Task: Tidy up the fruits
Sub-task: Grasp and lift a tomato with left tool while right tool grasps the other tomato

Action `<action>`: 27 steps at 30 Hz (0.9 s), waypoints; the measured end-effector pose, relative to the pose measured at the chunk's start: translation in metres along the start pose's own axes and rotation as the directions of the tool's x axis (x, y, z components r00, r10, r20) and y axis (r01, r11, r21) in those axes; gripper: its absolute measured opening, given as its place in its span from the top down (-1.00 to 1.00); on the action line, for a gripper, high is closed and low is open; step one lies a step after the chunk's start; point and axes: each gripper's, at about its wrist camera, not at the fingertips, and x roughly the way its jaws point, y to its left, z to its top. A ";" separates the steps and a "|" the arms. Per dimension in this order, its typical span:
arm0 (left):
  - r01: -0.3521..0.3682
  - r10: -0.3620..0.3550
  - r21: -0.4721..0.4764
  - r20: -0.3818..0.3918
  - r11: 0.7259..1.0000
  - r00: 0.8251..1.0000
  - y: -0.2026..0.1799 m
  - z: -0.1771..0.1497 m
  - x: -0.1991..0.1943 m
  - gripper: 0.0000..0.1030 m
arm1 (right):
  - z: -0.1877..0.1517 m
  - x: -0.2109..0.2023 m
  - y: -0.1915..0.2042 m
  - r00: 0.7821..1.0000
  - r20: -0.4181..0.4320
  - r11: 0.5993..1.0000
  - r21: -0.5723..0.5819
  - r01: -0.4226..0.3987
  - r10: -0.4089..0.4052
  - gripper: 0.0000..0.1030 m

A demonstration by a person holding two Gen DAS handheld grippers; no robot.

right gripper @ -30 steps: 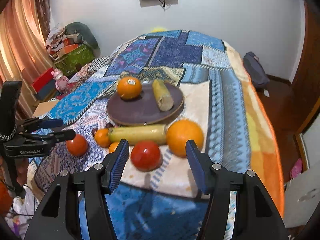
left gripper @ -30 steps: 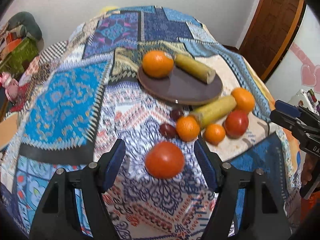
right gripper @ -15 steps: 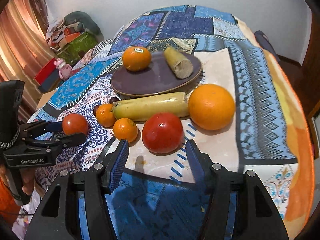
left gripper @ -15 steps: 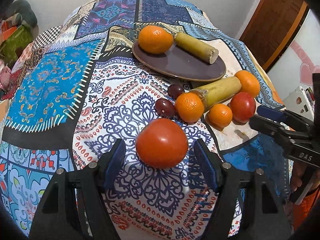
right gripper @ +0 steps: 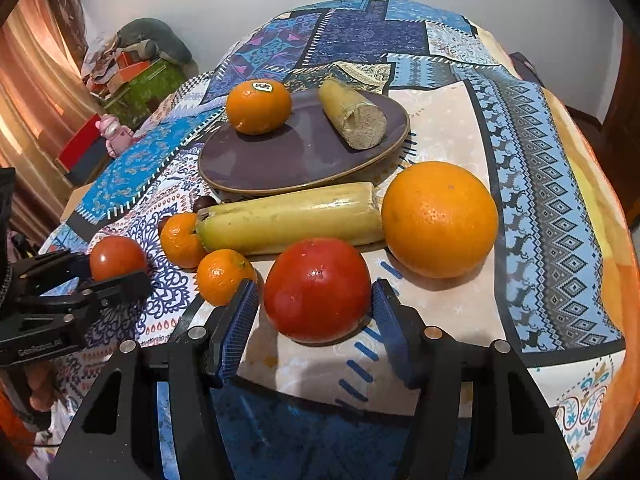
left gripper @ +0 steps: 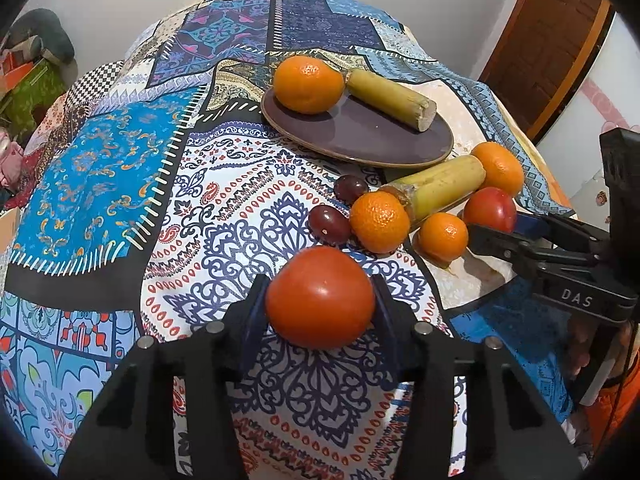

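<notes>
We held a hand-held gripper in each hand over a patchwork bedspread (left gripper: 120, 184) strewn with fruit. On the left, the left hand-held gripper (left gripper: 320, 308) was closing around a tomato (left gripper: 320, 298), its pads right against the sides, though we could not tell how firmly they pressed. Beyond lay two dark grapes (left gripper: 328, 220), small oranges (left gripper: 380, 222), a length of sugarcane (left gripper: 440, 188) and a brown plate (left gripper: 360, 132) already carrying an orange and a cane piece. On the right, the right hand-held gripper (right gripper: 316, 308) was closing on a second tomato (right gripper: 316, 290), a thin gap at each pad, with a big orange (right gripper: 440, 220) just beside it. We judged the risks to be these: squeezing too hard would bruise or split the soft tomatoes, a loose grip would let the smooth round fruit slip and roll on the soft bed, and lifting could nudge the neighbouring small orange (right gripper: 224, 276).
</notes>
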 end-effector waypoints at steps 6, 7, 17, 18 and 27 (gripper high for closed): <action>-0.004 0.004 0.007 0.007 1.000 1.000 -0.001 0.001 -0.004 0.06 | 0.001 -0.003 -0.003 1.000 -0.001 1.000 -0.006 0.001 -0.001 0.09; -0.005 0.005 0.007 0.012 1.000 1.000 -0.001 0.002 -0.005 0.06 | 0.000 -0.005 -0.004 1.000 0.000 1.000 -0.005 -0.002 0.002 0.09; 0.003 -0.004 0.011 0.083 1.000 0.997 -0.003 0.021 -0.030 0.06 | 0.009 -0.025 0.002 0.999 0.049 1.000 -0.008 -0.019 0.019 0.09; 0.003 -0.004 0.013 0.089 1.000 0.996 -0.003 0.024 -0.032 0.06 | 0.011 -0.029 0.003 0.998 0.059 1.000 -0.011 -0.019 0.020 0.09; -0.002 -0.003 0.029 0.164 1.000 0.986 -0.008 0.059 -0.046 0.06 | 0.038 -0.044 0.011 0.991 0.133 0.999 -0.040 -0.022 0.027 0.09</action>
